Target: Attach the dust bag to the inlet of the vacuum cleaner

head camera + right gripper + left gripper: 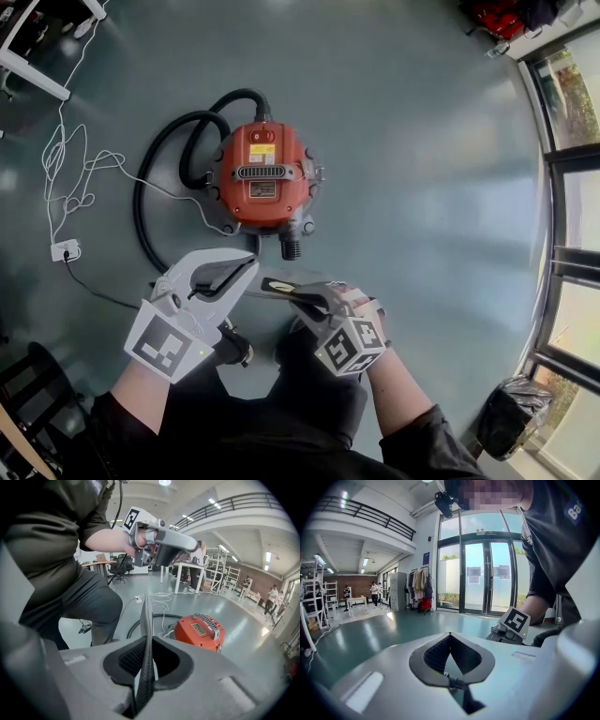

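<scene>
While right gripper point(305, 298) pinches the flat dust bag point(277, 285) edge-on, square its opening to the ribbed port point(291, 248) of the orange vacuum cleaner point(262, 178). Left gripper point(450, 633): jaws together, empty.

The round orange-red vacuum cleaner point(262, 178) has a glossy hard-plastic shell. Its black hose point(138, 197) looks smooth and faintly shiny, rubber or plastic, and the grey-green floor point(422, 169) under it is polished enough to mirror the light. The left claw point(450, 634) and right claw point(147, 637) are matt pale-grey plastic lined with black pads of fine knobbly texture, and the thin flat grey dust bag point(274, 285) pinched in the right one looks stiff and matt, like card.
</scene>
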{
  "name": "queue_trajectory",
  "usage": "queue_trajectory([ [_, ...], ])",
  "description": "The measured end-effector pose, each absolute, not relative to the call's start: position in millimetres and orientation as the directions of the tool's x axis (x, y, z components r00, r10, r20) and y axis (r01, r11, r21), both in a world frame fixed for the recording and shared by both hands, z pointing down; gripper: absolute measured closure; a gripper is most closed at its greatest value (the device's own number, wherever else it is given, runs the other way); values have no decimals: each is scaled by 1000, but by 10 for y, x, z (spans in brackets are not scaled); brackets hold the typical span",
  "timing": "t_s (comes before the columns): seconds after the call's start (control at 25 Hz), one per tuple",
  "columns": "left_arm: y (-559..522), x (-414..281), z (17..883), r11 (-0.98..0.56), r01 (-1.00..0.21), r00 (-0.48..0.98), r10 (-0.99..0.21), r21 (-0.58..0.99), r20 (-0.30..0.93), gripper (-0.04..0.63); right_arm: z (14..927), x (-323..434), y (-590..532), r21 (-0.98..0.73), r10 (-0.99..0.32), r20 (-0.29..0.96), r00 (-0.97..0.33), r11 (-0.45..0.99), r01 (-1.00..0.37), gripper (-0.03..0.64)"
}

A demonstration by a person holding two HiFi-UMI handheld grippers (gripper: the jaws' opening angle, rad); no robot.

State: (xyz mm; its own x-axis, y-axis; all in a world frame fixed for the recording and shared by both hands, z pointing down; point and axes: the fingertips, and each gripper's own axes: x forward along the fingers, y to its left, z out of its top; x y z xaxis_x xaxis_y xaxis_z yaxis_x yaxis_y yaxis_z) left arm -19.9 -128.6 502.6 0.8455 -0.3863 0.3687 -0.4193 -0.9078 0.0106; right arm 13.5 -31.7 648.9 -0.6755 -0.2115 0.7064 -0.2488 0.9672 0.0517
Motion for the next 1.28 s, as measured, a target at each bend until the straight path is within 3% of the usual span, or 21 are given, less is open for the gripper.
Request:
queue_trajectory([
  [1.28, -1718, -128, 6627, -902, -419, 836, -427, -102, 344, 578, 7746, 319, -585, 107, -240, 692, -681, 967, -232, 595],
])
